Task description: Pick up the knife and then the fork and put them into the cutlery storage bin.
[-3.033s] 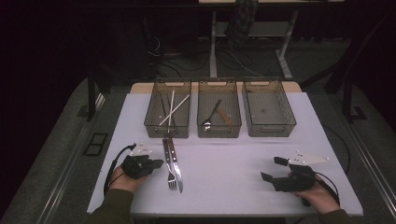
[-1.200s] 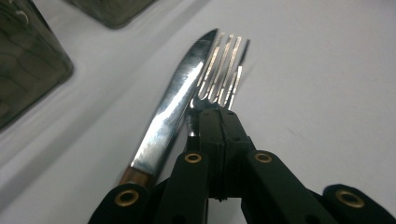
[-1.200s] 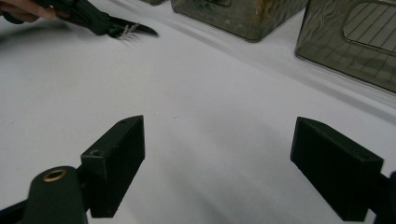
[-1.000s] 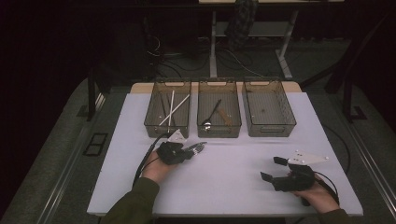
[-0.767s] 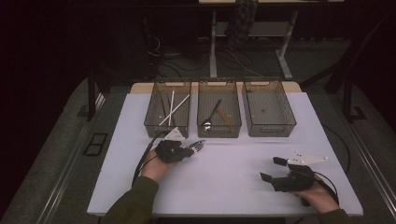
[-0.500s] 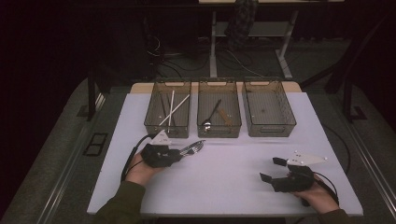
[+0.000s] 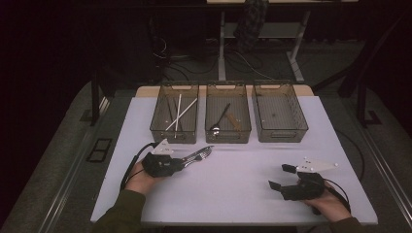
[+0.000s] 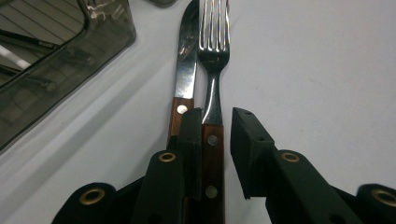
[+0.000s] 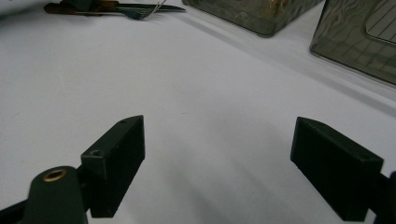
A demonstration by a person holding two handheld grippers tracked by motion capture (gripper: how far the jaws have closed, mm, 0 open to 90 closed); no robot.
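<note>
A fork (image 8: pixel 214 56) and a knife (image 8: pixel 186 60), both with wooden handles, lie side by side on the white table (image 7: pixel 233 194). My left gripper (image 8: pixel 217 116) is open by a narrow gap. The fork's handle lies between the jaws against the left one, and the knife's handle runs just outside it. From above, my left gripper (image 7: pixel 182 162) sits in front of the left bin (image 7: pixel 174 141), the fork (image 7: pixel 199 154) pointing right. My right gripper (image 7: pixel 279 176) rests wide open near the front right, holding nothing. Its own view shows my right gripper (image 9: pixel 218 126) over bare table, the fork (image 9: pixel 135 11) far off.
Three smoky plastic bins stand in a row at the back. The left one holds white sticks (image 7: pixel 177 114), the middle bin (image 7: pixel 228 138) a spoon and a brown piece, and the right bin (image 7: pixel 282 136) looks empty. Black cables trail from both grippers.
Since three seconds ago the fork and knife went from pointing at the person to lying crosswise near the left bin. In the last second my left gripper drew back left. The right hand stayed still.
</note>
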